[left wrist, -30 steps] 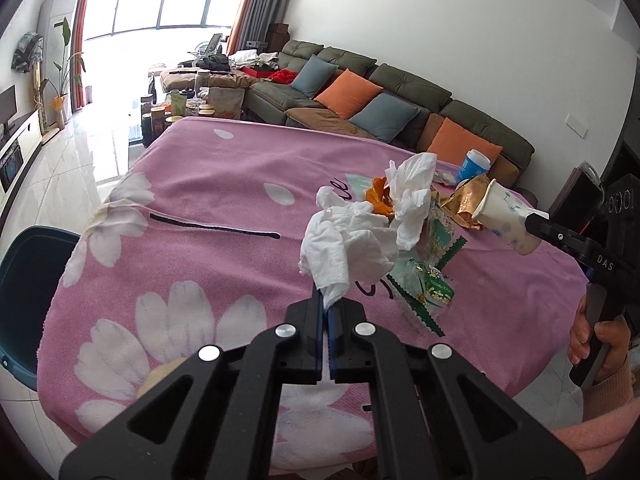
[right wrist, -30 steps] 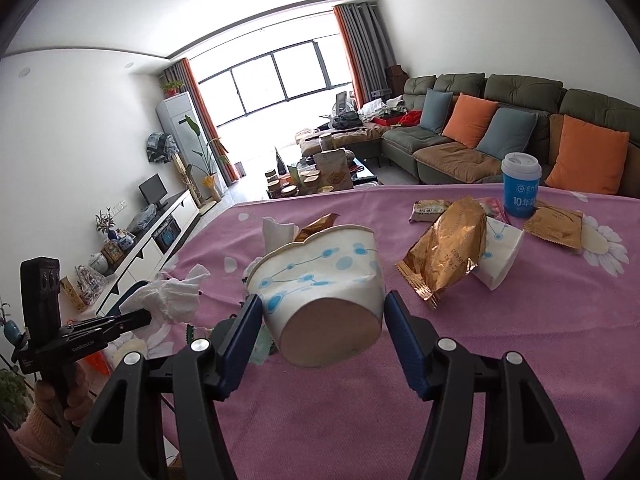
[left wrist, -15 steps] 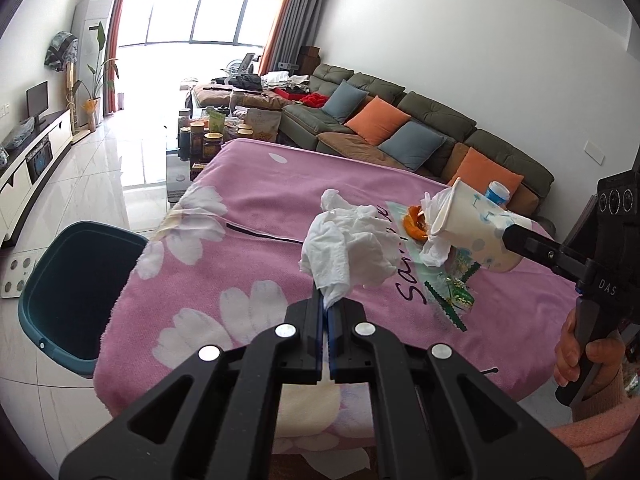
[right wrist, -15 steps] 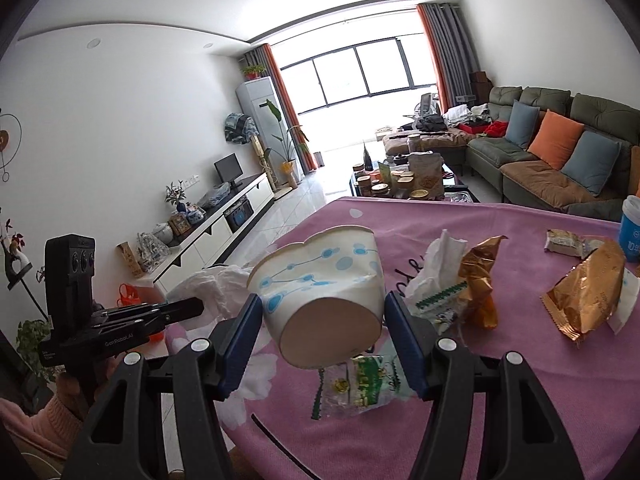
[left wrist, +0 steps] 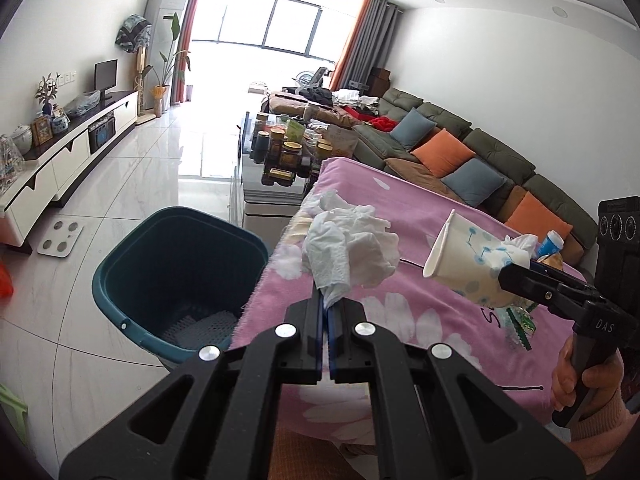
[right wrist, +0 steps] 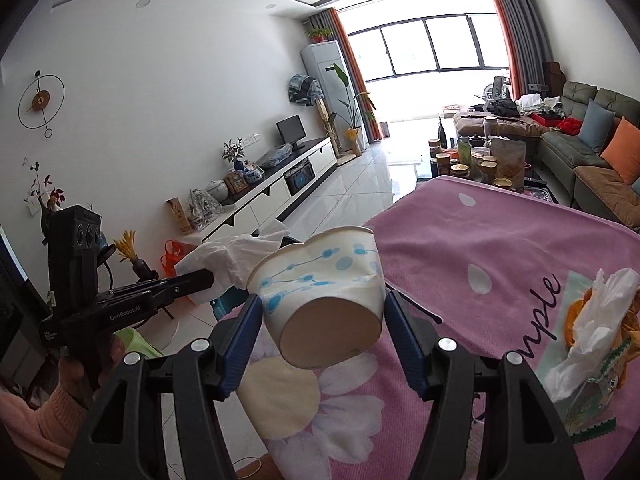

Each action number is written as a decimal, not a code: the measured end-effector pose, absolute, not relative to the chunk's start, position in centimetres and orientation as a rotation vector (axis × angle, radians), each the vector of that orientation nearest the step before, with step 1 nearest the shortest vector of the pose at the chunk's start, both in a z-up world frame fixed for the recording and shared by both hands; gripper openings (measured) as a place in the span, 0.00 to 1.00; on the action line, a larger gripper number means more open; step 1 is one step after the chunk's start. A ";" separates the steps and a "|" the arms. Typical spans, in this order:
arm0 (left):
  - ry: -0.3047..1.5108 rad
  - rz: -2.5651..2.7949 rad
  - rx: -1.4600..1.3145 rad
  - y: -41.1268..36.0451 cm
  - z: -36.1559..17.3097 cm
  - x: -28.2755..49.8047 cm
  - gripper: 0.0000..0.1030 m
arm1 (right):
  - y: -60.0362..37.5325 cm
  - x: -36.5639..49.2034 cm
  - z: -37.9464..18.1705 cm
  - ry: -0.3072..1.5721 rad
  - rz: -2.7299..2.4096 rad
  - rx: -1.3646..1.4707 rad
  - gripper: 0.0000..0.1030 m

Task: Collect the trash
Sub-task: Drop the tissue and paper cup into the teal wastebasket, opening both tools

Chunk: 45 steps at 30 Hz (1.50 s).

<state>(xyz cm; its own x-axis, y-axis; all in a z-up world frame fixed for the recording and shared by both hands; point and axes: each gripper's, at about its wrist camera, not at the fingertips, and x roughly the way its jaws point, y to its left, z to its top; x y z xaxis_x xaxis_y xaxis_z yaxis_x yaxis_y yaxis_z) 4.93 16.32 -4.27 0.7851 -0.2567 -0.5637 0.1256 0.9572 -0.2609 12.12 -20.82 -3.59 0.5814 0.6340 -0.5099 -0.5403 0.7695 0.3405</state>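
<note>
Swinging toward the bin: both tools have carried their loads sideways off the middle of the surface (left wrist: 440,216); a second ago the pile of wrappers lay ahead of them, now the teal bin (left wrist: 132,280) on the floor fills the lower left of the left wrist view.
Meaning for the task: judging by this, both pieces are lifted and on the way to be dropped; neither is over the bin's mouth yet.
Left tool (left wrist: 325,308): pressed together, pinching the tail of a crumpled white tissue (left wrist: 352,248), which hangs above the surface's edge, just beside the bin.
Right tool (right wrist: 322,320): spread wide but clamped on a paper cup (right wrist: 324,292), pads on its two sides, its wall dented, base toward the camera, mouth pointing away.
Cup's place: in the air over the pink cloth, near the corner.
Pose: both tools tilt downward and sit rolled; the left leads, the right trails beside it.
Left behind: tissue and wrappers (right wrist: 592,340) on the surface.
</note>
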 end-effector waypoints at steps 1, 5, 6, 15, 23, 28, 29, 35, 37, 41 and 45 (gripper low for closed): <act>0.636 -0.194 -0.217 16.8 -4.3 4.9 0.02 | -20.3 12.5 -3.6 0.659 0.701 0.150 0.59; 0.641 -0.145 -0.231 19.0 -4.6 5.0 0.02 | -17.7 13.6 -3.6 0.668 0.741 0.130 0.59; 0.645 -0.135 -0.239 19.6 -4.8 5.1 0.02 | -17.0 13.9 -3.7 0.672 0.749 0.123 0.59; 0.676 -0.036 -0.262 23.4 -6.3 5.8 0.02 | -12.1 16.5 -4.5 0.721 0.820 0.071 0.59; 0.746 0.040 -0.277 26.3 -9.0 7.2 0.02 | -7.5 19.1 -5.5 0.777 0.846 0.023 0.59; 0.777 0.064 -0.299 27.2 -10.3 8.3 0.02 | -5.0 20.2 -6.4 0.814 0.842 -0.011 0.59; 0.783 0.070 -0.302 27.2 -10.6 8.5 0.02 | -4.5 20.4 -6.6 0.826 0.842 -0.018 0.59; 0.816 0.081 -0.300 27.3 -11.9 10.1 0.02 | -1.8 21.6 -7.9 0.890 0.833 -0.061 0.59; 0.828 0.080 -0.302 27.3 -12.3 10.6 0.02 | -1.1 22.0 -8.3 0.905 0.824 -0.074 0.59; 0.850 0.083 -0.307 27.3 -13.3 11.6 0.04 | 0.1 22.6 -8.9 0.934 0.811 -0.090 0.59; 0.867 0.094 -0.307 26.9 -14.1 12.5 0.15 | 0.4 23.0 -9.2 0.956 0.795 -0.057 0.63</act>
<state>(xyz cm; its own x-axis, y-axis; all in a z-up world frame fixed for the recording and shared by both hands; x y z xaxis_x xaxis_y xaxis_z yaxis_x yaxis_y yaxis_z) 12.49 26.87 -14.13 0.6459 -0.0428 -0.7623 -0.2051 0.9520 -0.2272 23.04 0.44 -9.16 0.3222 0.5810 -0.7474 -0.6291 0.7214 0.2896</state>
